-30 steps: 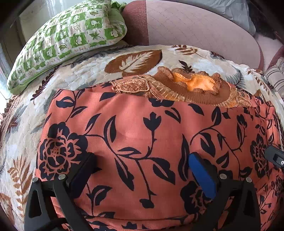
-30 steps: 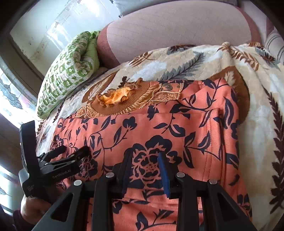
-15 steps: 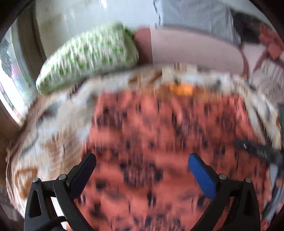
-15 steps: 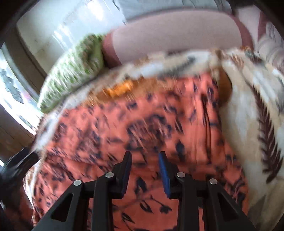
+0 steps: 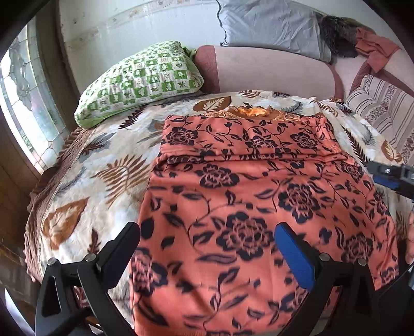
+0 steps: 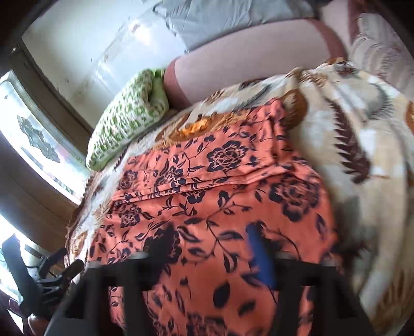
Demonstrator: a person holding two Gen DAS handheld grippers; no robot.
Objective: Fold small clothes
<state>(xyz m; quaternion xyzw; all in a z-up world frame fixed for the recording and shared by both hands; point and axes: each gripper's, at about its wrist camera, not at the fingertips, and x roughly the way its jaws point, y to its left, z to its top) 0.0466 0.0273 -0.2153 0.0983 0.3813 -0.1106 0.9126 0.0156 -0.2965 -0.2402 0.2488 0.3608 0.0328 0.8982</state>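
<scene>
An orange garment with dark flowers (image 5: 245,193) lies flat on the leaf-print blanket (image 5: 103,160), with a crosswise fold ridge near its far end. Its brown embroidered neckline (image 5: 254,111) shows beyond the fold. My left gripper (image 5: 207,232) hovers open over the near half, with nothing between its fingers. My right gripper (image 6: 209,240) is blurred above the same garment (image 6: 220,206); its jaws are opening and no cloth is caught between them. The right gripper (image 5: 393,178) shows at the garment's right edge in the left wrist view. At the lower left of the right wrist view is the left gripper (image 6: 51,274).
A green checked pillow (image 5: 139,80) and a pink bolster (image 5: 271,69) lie at the far side of the bed. A grey cushion (image 5: 271,23) sits behind them, a striped pillow (image 5: 383,111) at the right. A window (image 5: 26,103) and the blanket's frilled edge are on the left.
Both grippers have drawn back and risen from the garment, so more of the bed shows. The right jaws have spread wider. The left jaws stay open.
</scene>
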